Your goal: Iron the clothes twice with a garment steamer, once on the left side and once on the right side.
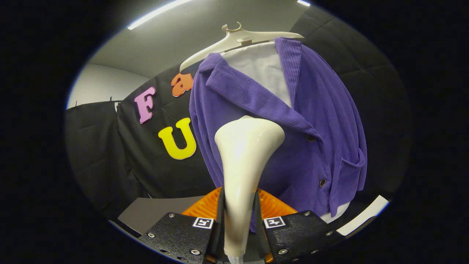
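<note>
The garment steamer [246,161] is held upright in the gripper [239,220], its slim neck clamped between the two fingers, both pressing on it, so the claw is closed narrow around the handle. The flared head is raised just in front of the purple jacket [293,146], level with the lapel and the upper button; whether the head is touching the cloth or just short of it cannot be told. The jacket is hung on a pale hanger [238,38] over a white inner garment [262,69], out in front of the booth's black wall. The steamer looks smooth and glossy, a hard plastic shell, so it is judged stiff but slippery; the grip low on the narrow neck seems the right place, since the widening above would resist slipping downward. It is probably light to moderate in weight, though top-heavy with the head held so far beyond the fingers, and tilting in the grasp is a risk. The jacket appears to be soft ribbed corduroy, hanging free; it is likely to swing or yield under pressure, so gentle contact is called for. Neither side can be judged as finished from here.
</note>
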Tool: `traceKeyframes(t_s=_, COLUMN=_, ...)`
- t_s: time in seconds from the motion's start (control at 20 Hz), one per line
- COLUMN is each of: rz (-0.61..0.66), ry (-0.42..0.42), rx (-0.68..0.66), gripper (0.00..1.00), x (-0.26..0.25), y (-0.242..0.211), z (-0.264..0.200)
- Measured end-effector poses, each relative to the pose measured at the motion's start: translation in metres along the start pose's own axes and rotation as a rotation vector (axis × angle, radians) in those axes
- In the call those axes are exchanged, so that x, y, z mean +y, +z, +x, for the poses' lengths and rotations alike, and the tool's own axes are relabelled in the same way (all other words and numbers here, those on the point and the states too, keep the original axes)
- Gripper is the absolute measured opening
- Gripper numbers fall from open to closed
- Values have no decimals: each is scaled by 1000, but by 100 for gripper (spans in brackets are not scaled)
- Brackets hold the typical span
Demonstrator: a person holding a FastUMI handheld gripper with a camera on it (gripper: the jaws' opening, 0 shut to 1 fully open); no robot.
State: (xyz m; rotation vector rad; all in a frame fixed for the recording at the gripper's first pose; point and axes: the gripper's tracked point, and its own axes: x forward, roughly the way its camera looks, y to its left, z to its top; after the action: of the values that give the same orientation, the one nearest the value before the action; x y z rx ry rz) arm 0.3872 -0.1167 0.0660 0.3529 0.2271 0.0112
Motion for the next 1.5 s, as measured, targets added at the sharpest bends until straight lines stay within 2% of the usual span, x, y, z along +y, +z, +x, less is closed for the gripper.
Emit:
traceKeyframes(t_s=0.75, rz=45, ry=-73, rx=206, gripper=36, x=-33, y=-136, z=-10)
traceKeyframes(t_s=1.2, rz=87, ry=-105, rx=264, gripper=36, x=-56, y=-207, z=-5)
traceKeyframes(t_s=1.5, rz=100, ry=-139, rx=327, gripper=37, x=-80, y=-249, z=-21)
